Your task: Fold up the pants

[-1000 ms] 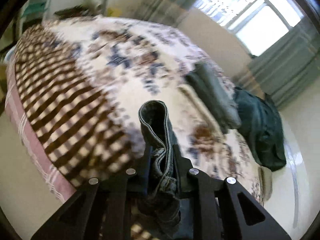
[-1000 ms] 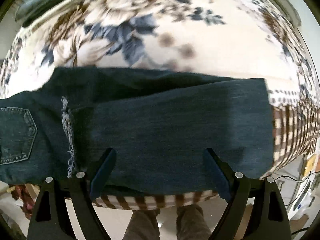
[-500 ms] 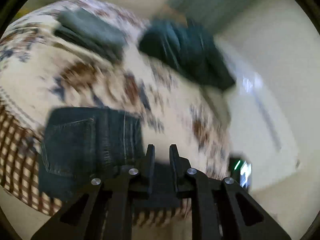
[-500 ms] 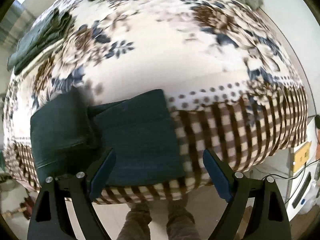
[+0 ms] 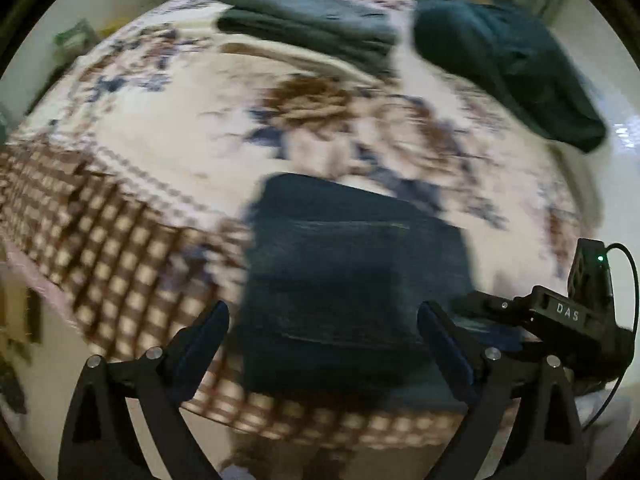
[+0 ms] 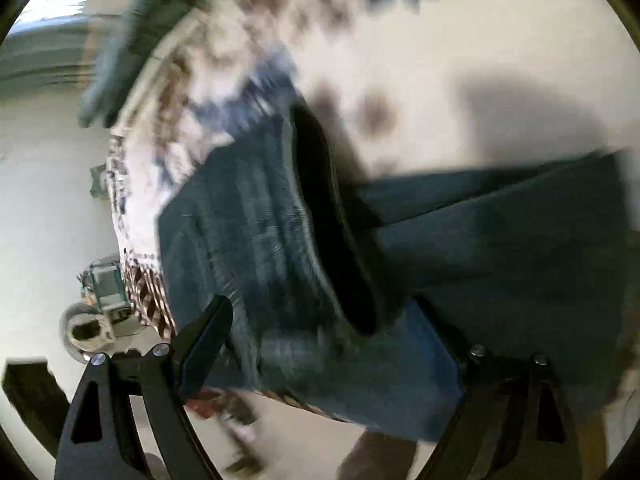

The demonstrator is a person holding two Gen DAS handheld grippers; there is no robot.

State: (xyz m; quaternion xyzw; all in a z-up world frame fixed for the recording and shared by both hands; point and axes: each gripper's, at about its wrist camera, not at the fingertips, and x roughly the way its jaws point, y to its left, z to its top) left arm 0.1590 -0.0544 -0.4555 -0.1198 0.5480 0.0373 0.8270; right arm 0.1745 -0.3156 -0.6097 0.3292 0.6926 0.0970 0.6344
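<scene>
Folded jeans [image 5: 352,280] lying at the bed [image 5: 168,148] edge, directly ahead of and between the jaws of the left gripper [image 5: 322,344] and right gripper [image 6: 332,344], both spread wide and empty, presumably released so the fold settles flat

A home bedroom: a bed [image 5: 168,152] takes up most of the view, covered with a floral blanket with a brown checked border [image 5: 100,248]. Folded dark clothes [image 5: 308,24] and a crumpled dark garment [image 5: 508,68] lie at its far side, with curtains [image 6: 44,56] hanging beyond.
</scene>
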